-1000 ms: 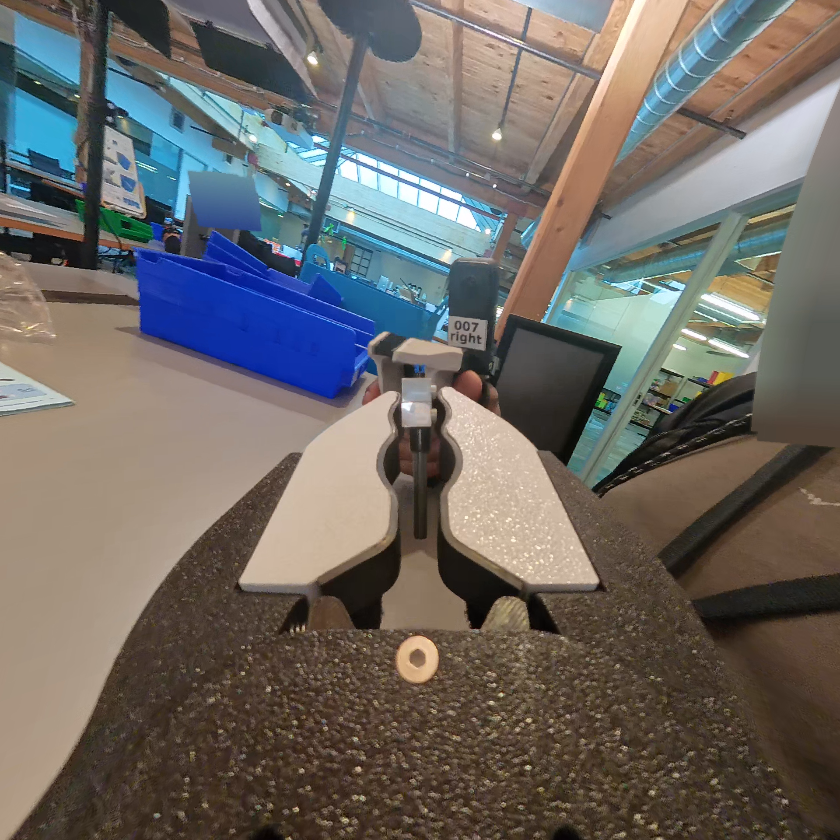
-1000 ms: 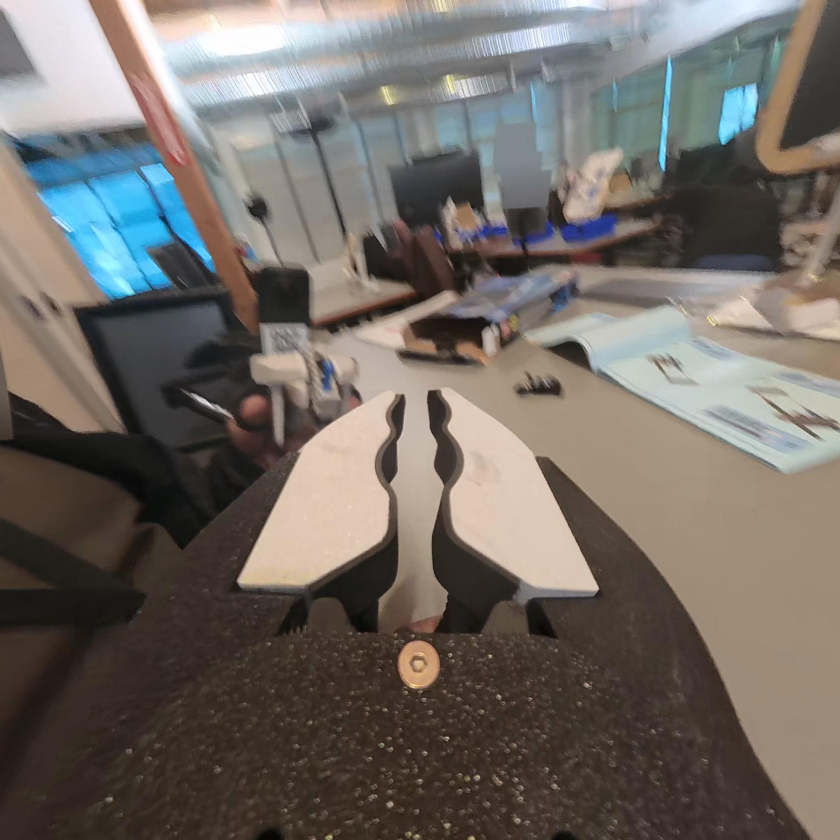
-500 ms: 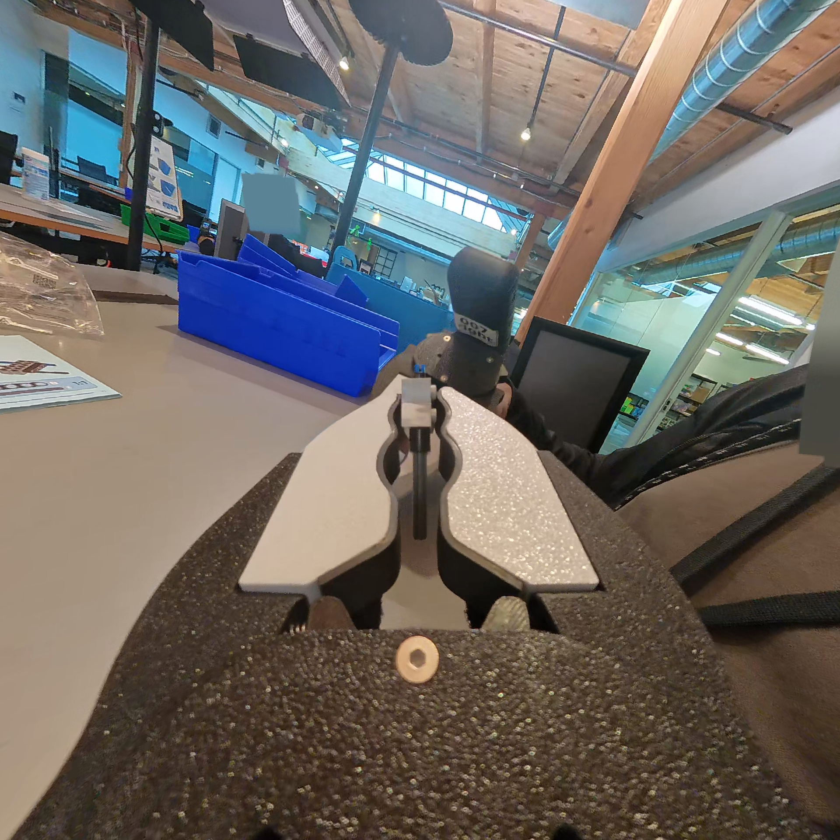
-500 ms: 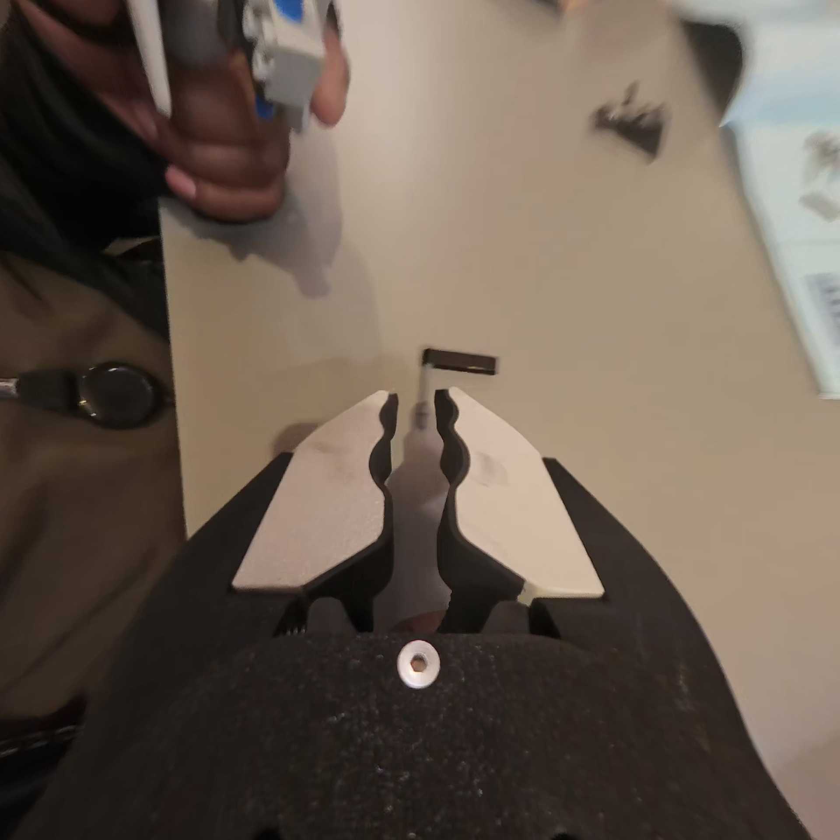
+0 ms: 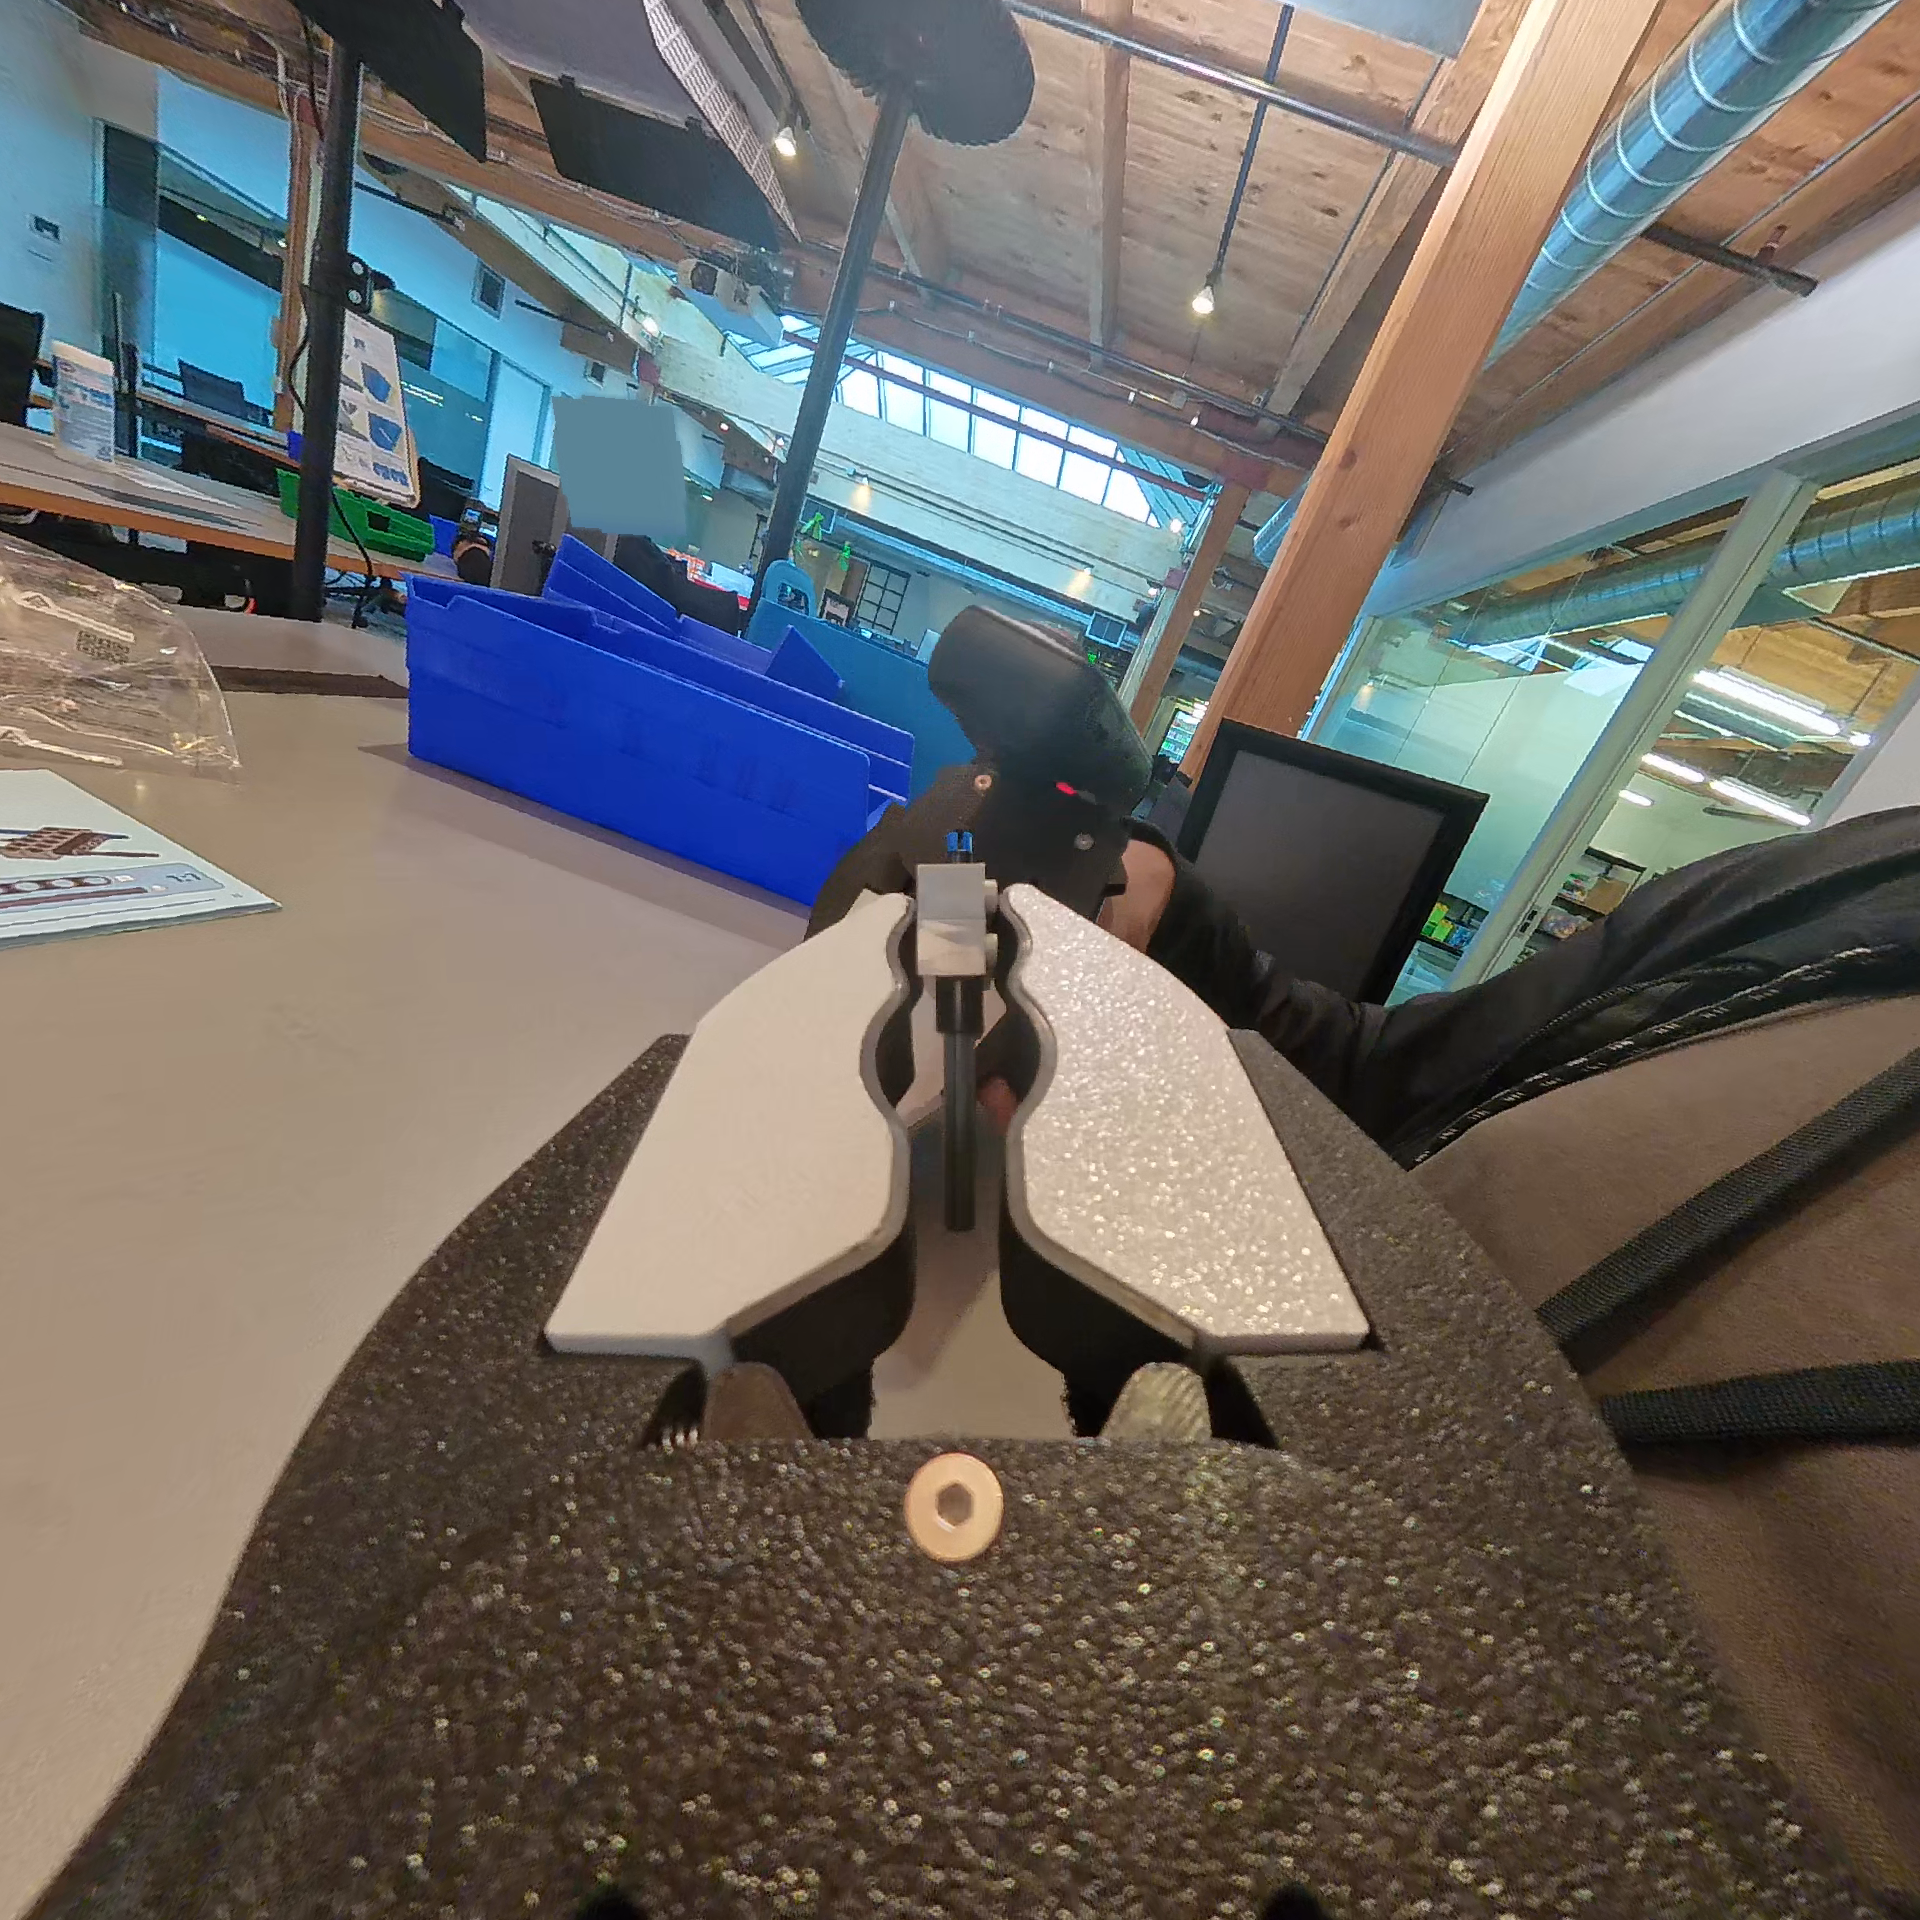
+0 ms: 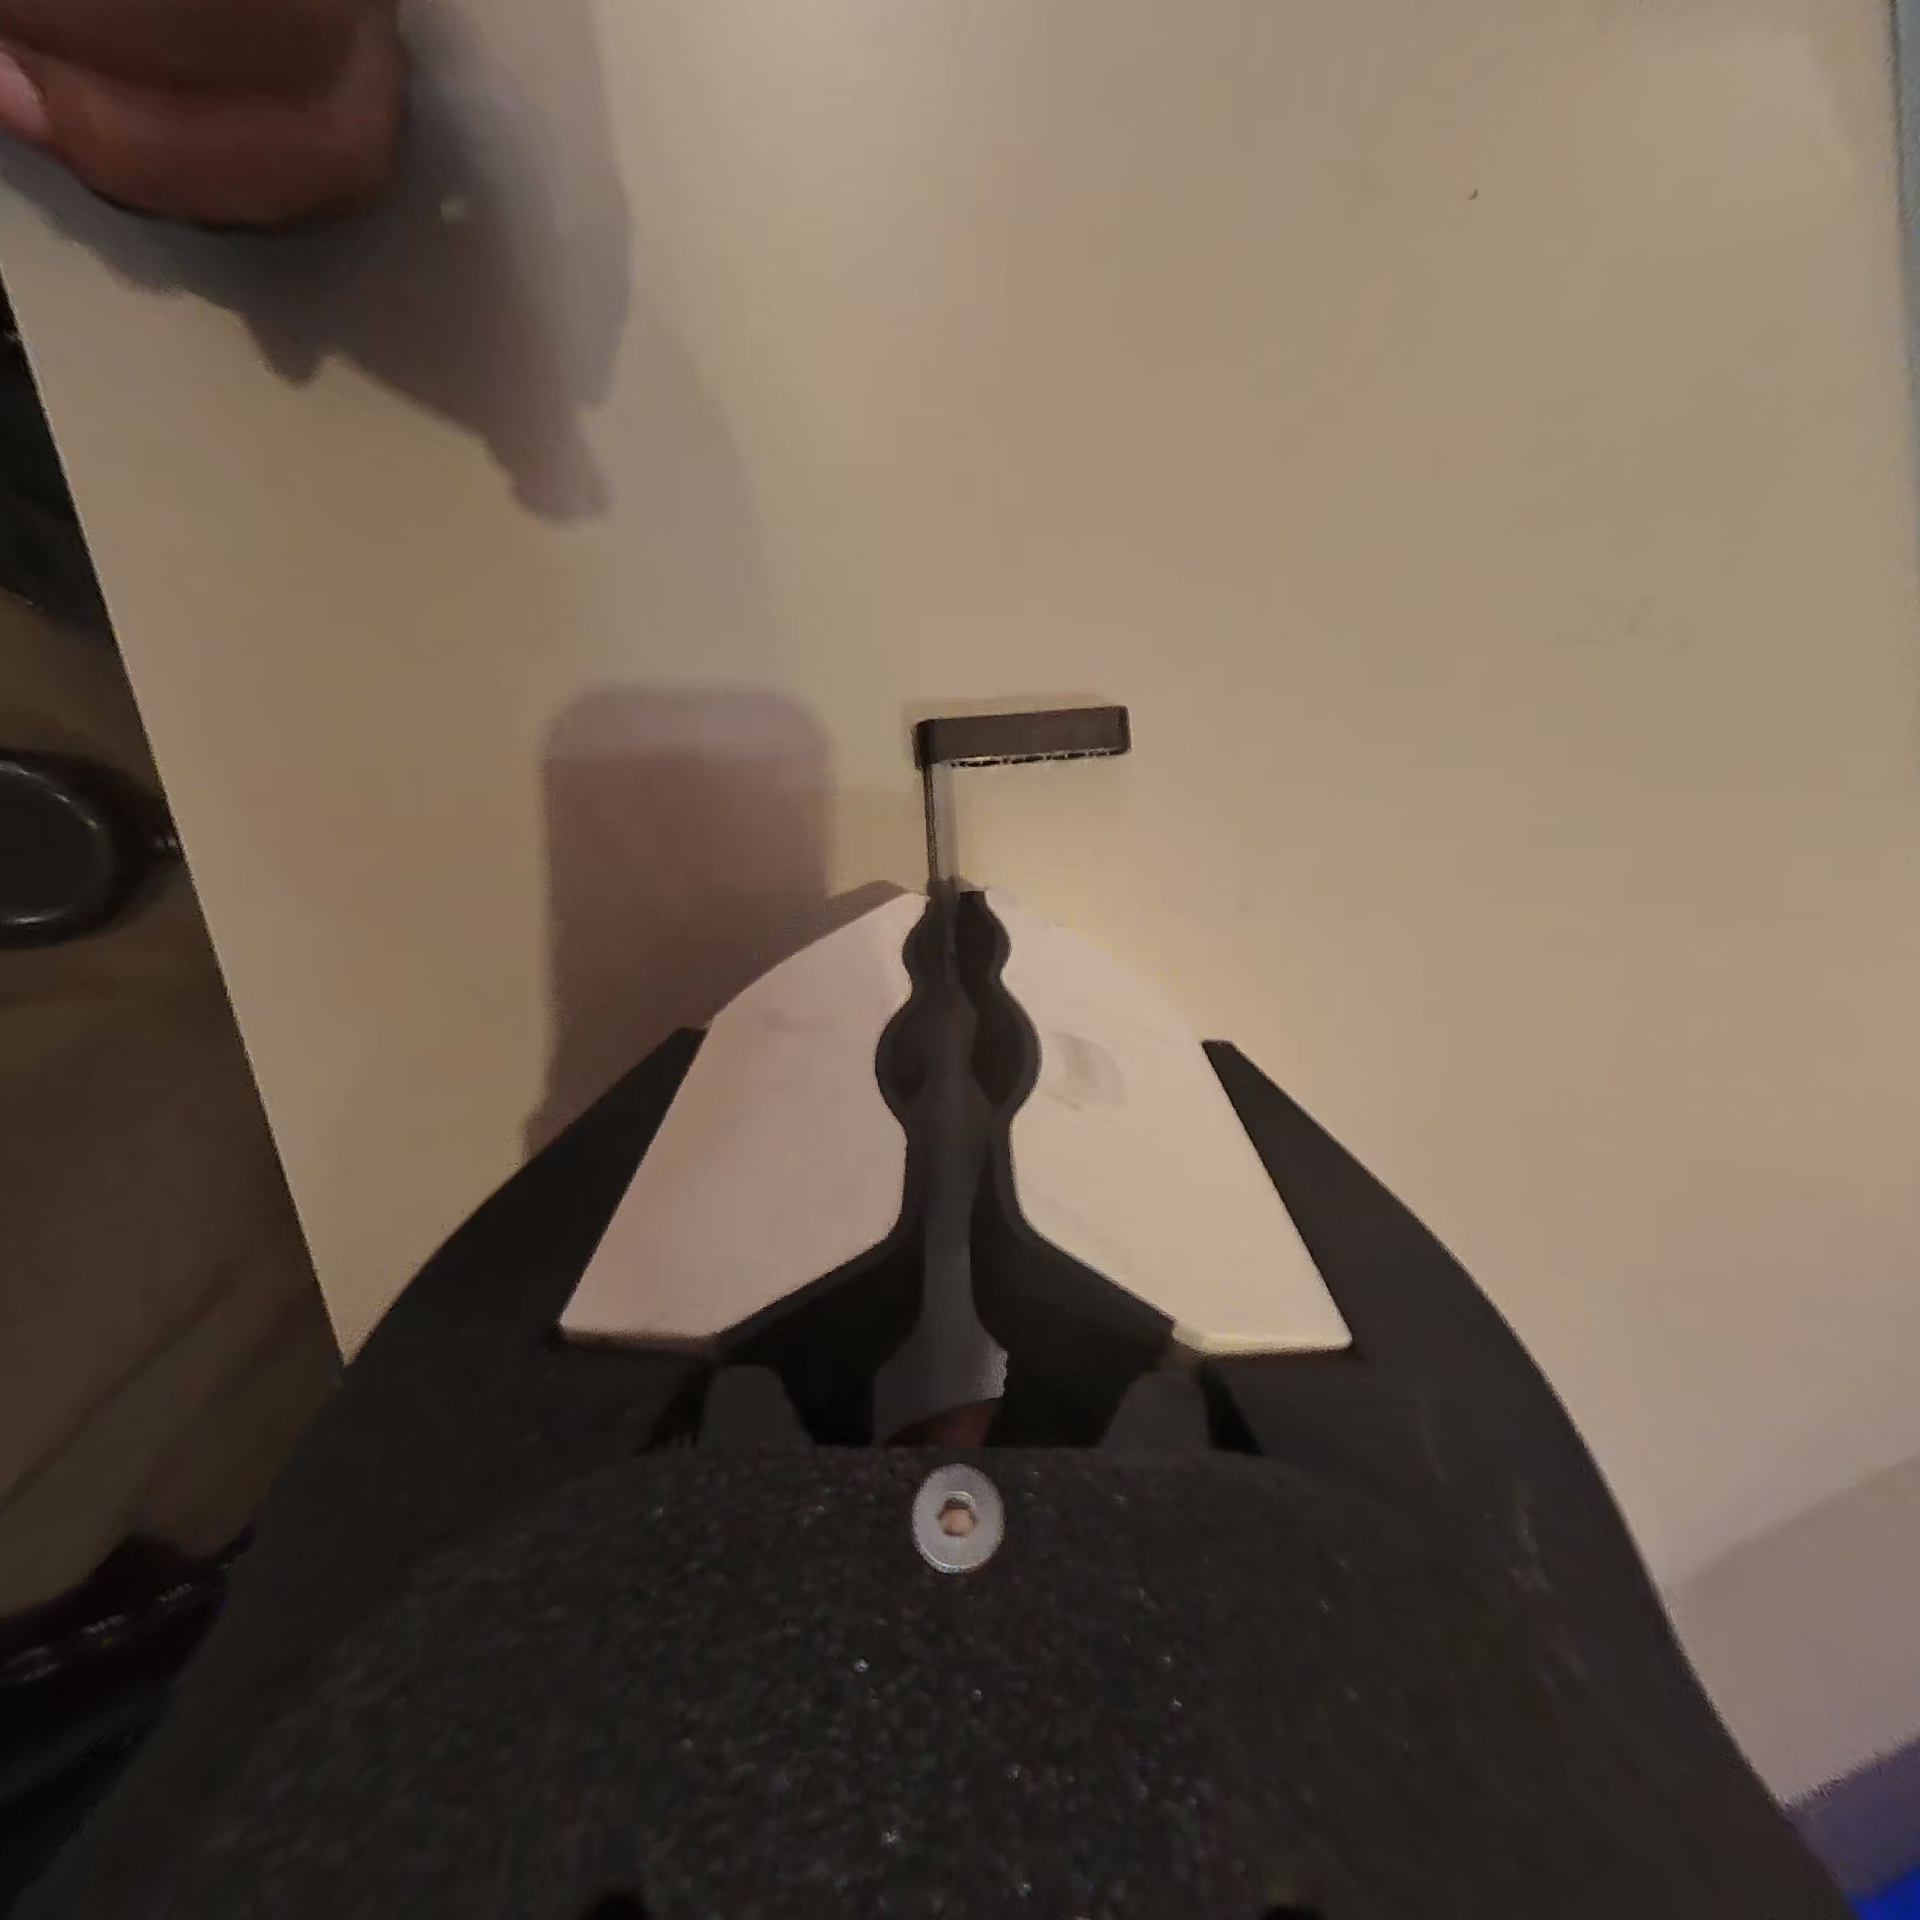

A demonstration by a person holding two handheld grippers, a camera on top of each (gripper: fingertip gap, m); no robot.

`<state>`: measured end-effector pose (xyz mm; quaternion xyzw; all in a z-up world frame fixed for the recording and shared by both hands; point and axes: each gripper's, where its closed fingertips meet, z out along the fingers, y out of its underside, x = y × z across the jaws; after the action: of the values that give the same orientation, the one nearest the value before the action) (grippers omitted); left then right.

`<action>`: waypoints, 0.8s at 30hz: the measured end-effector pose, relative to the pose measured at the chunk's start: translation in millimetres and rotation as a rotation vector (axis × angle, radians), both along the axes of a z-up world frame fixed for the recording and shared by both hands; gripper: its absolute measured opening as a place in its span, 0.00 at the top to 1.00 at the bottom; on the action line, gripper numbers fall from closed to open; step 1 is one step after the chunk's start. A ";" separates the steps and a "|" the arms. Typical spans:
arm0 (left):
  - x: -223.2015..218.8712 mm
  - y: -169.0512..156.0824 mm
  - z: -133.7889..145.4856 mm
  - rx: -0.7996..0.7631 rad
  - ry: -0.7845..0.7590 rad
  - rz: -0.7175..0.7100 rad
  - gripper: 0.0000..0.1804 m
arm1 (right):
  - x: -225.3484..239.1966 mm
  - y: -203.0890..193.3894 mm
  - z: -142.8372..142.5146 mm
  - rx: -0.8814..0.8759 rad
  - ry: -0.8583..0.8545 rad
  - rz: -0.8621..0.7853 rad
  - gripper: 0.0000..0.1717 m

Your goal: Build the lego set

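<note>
Jaws, left: left gripper (image 5: 954, 914) is closed on a small grey block (image 5: 949, 928) at its fingertips; both pads press its sides, and a thin black rod (image 5: 958, 1122) runs back from the block between the fingers.
Jaws, right: right gripper (image 6: 948, 896) is nearly shut, tips pinching the end of a thin grey pin (image 6: 938, 826) that reaches forward to a flat black bar (image 6: 1021, 732); pin and bar form an L over the tabletop.
Tabletop: pale grey surface (image 5: 312, 1039) carries everything; in the right wrist view its left edge runs diagonally down the frame, with the pin and bar lying well in from that edge.
Blue bins: stacked plastic bins (image 5: 623, 727) stand toward the far side of the tabletop, beyond the left gripper's tips.
Black screen: dark framed panel (image 5: 1320, 862) stands at the far right end of the tabletop, behind the right gripper's body.
Right gripper seen from the left: its black housing (image 5: 1039, 727) sits just past the grey block, a hand and dark sleeve behind it.
Printed sheet: light blue leaflet (image 5: 94, 862) lies near the tabletop's left edge.
Plastic bag: clear crumpled bag (image 5: 94, 665) lies beyond the leaflet, at the far left.
Hand: blurred part of a hand (image 6: 197, 104) shows at the top left corner of the right wrist view, above the tabletop.
</note>
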<state>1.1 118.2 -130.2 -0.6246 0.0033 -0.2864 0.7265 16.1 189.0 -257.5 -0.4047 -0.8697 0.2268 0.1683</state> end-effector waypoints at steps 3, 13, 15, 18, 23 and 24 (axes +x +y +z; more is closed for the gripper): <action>0.3 0.3 -0.1 -0.001 0.001 -0.001 0.93 | 2.6 8.8 6.6 0.042 0.008 -0.007 0.98; 2.0 1.8 -0.7 -0.009 0.005 -0.006 0.93 | 25.4 25.7 9.7 0.033 0.006 -0.041 0.99; 2.0 1.6 -0.6 -0.007 0.005 -0.005 0.93 | 28.6 29.8 1.9 0.093 -0.014 -0.026 0.98; 1.4 1.1 -0.2 -0.004 0.003 -0.001 0.93 | 31.4 31.4 -0.1 0.119 -0.030 0.003 0.98; 2.5 2.3 -0.8 -0.011 0.005 -0.007 0.93 | 27.4 32.4 10.1 0.110 -0.036 0.039 0.93; 2.6 2.5 -0.9 -0.012 0.005 -0.008 0.93 | 25.0 30.7 9.5 0.104 -0.048 0.049 0.92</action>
<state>3.7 120.8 -131.2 -0.6297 0.0060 -0.2877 0.7216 41.1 219.8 -248.0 -0.3794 -0.8937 0.1755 0.1628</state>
